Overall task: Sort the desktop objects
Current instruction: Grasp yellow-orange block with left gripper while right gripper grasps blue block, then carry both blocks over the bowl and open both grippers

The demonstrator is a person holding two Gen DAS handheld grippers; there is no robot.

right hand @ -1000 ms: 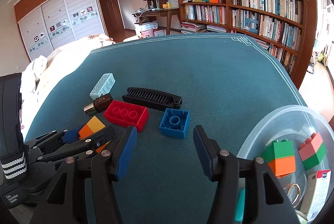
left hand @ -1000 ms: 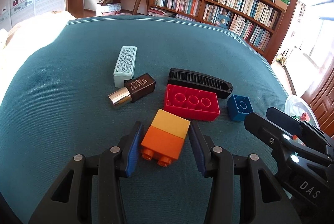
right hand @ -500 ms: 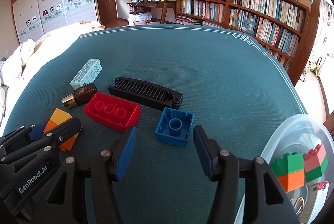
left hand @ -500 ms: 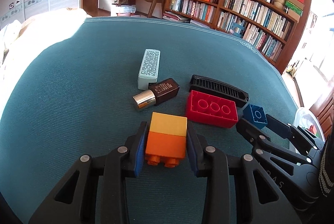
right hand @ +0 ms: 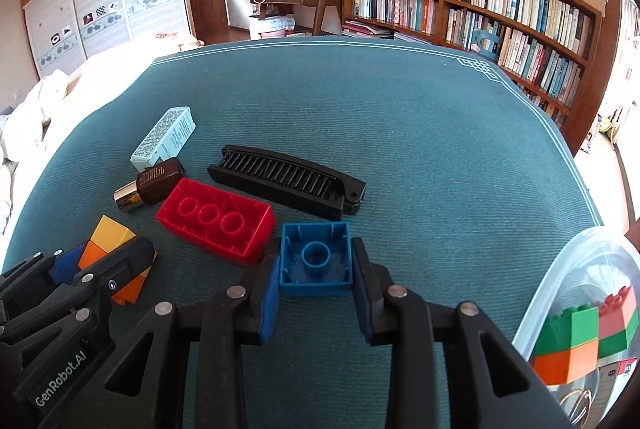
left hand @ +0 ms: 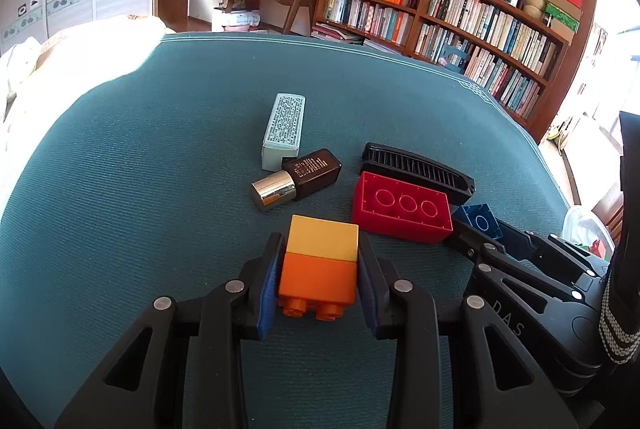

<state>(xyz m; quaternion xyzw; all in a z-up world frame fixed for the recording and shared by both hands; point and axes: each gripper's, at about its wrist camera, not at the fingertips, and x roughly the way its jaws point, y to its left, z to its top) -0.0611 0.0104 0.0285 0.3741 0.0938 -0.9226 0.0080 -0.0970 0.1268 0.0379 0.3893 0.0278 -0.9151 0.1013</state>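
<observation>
Left claw (left hand: 318, 275) clamped on orange-yellow block (left hand: 320, 261), right claw (right hand: 314, 269) pinching blue brick (right hand: 316, 259) (thin hollow walls): risk, slipping when lifted; red brick (right hand: 216, 219) touching alongside may drag.

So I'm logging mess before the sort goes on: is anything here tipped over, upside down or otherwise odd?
Two bricks lie hollow side up: the red brick and the blue brick between the right gripper fingers. The brown bottle lies on its side against the pale box. Nothing looks spilled or broken.
</observation>
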